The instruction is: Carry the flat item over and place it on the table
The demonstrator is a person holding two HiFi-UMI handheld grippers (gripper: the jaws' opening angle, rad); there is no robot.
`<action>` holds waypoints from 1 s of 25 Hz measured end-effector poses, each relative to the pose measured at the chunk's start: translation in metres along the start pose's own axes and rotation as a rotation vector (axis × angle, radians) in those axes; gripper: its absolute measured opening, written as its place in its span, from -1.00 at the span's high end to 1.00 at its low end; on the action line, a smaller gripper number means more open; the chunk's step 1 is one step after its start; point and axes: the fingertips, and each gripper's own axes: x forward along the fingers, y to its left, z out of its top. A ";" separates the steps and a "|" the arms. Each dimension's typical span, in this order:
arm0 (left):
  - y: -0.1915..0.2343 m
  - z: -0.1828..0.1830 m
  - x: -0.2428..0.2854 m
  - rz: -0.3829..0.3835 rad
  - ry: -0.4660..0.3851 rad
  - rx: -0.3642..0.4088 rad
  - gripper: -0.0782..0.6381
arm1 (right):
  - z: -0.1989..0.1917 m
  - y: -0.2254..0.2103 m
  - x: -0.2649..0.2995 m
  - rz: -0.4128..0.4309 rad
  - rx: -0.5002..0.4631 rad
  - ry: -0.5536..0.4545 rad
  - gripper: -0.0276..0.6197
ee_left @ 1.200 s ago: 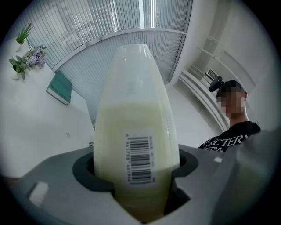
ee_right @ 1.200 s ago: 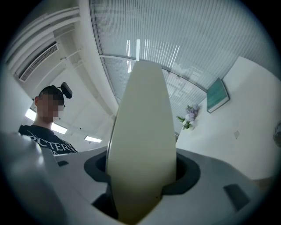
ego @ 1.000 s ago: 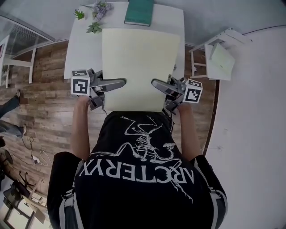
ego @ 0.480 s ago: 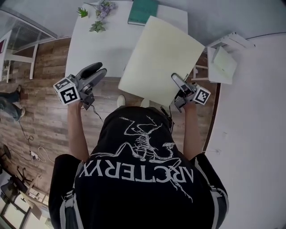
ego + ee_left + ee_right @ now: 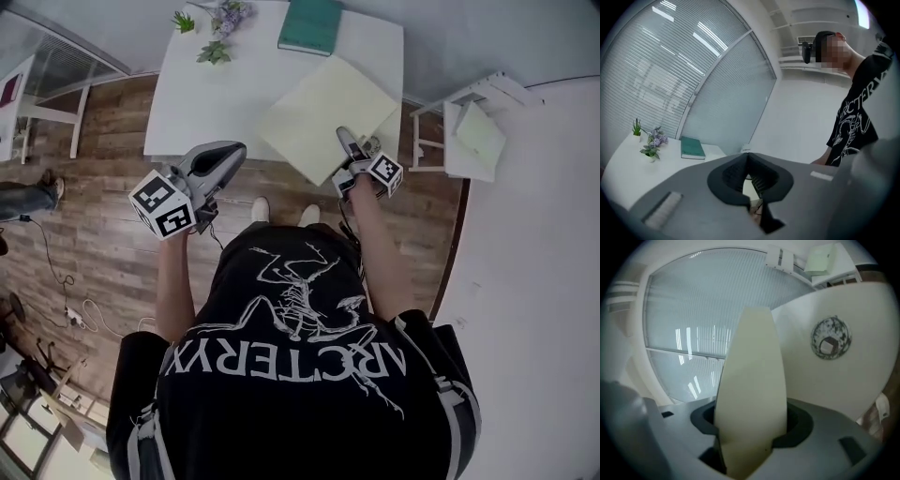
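Pale yellow flat item (image 5: 323, 117) slanted over the near right of the white surface (image 5: 202, 103), pinched at its near edge in the right gripper's (image 5: 347, 142) jaws. Probably light, stiffish, apt to swing. Left gripper (image 5: 225, 156) aside, jaws together, empty. Green book (image 5: 309, 23) and plants (image 5: 212, 21) at far edge.

2 tools (image 5: 228, 152) (image 5: 343, 139), 1 sheet (image 5: 319, 111), 1 bk (image 5: 310, 22)

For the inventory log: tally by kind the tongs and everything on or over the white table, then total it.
tongs: 2 (left tongs, right tongs)
pale yellow board: 1
green book: 1
plant clumps: 3
Total: 7
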 end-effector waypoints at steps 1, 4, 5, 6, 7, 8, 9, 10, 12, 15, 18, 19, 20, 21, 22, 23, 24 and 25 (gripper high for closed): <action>-0.001 0.000 -0.002 0.000 -0.003 0.009 0.75 | -0.003 -0.003 0.009 -0.024 0.003 0.003 0.08; 0.000 0.001 -0.006 0.008 -0.009 0.025 0.75 | -0.006 -0.006 0.028 -0.076 -0.043 0.037 0.08; 0.002 0.001 -0.008 0.017 -0.008 0.020 0.75 | -0.005 -0.006 0.032 -0.093 -0.057 0.051 0.06; 0.003 0.000 -0.008 0.025 -0.005 0.013 0.75 | -0.003 -0.007 0.034 -0.121 -0.079 0.063 0.04; 0.004 -0.001 -0.008 0.031 -0.003 0.008 0.75 | 0.000 -0.009 0.035 -0.158 -0.111 0.072 0.01; 0.004 -0.002 -0.008 0.035 -0.001 0.006 0.75 | 0.003 -0.013 0.035 -0.200 -0.149 0.079 -0.03; 0.004 -0.004 -0.008 0.036 0.002 0.007 0.75 | 0.007 -0.017 0.034 -0.246 -0.187 0.083 -0.08; 0.003 -0.005 -0.007 0.036 0.008 0.009 0.75 | 0.010 -0.021 0.032 -0.292 -0.221 0.085 -0.12; 0.001 -0.008 -0.006 0.029 0.017 0.019 0.75 | 0.016 -0.030 0.026 -0.379 -0.283 0.083 -0.19; 0.001 -0.010 -0.005 0.017 0.020 0.022 0.75 | 0.029 -0.036 0.015 -0.540 -0.440 0.058 -0.26; 0.003 -0.009 -0.005 0.016 0.022 0.016 0.75 | 0.039 -0.030 0.010 -0.704 -0.701 0.071 -0.22; 0.003 -0.008 -0.004 0.009 0.019 0.020 0.75 | 0.040 -0.025 0.011 -0.702 -0.736 0.073 -0.21; 0.003 -0.008 -0.003 0.002 0.017 0.023 0.75 | 0.041 -0.020 0.012 -0.681 -0.745 0.066 -0.21; 0.003 -0.008 -0.002 -0.002 0.016 0.026 0.75 | 0.042 -0.014 0.011 -0.652 -0.752 0.052 -0.21; 0.003 -0.008 -0.001 -0.003 0.016 0.030 0.75 | 0.043 -0.006 0.010 -0.621 -0.773 0.037 -0.20; 0.003 -0.008 0.000 -0.003 0.016 0.036 0.75 | 0.043 0.006 0.009 -0.579 -0.809 0.023 -0.20; 0.005 -0.007 0.000 0.001 0.014 0.042 0.75 | 0.041 0.023 0.008 -0.519 -0.851 0.008 -0.19; 0.006 -0.006 0.000 0.009 0.009 0.052 0.75 | 0.038 0.045 0.006 -0.439 -0.895 -0.009 -0.13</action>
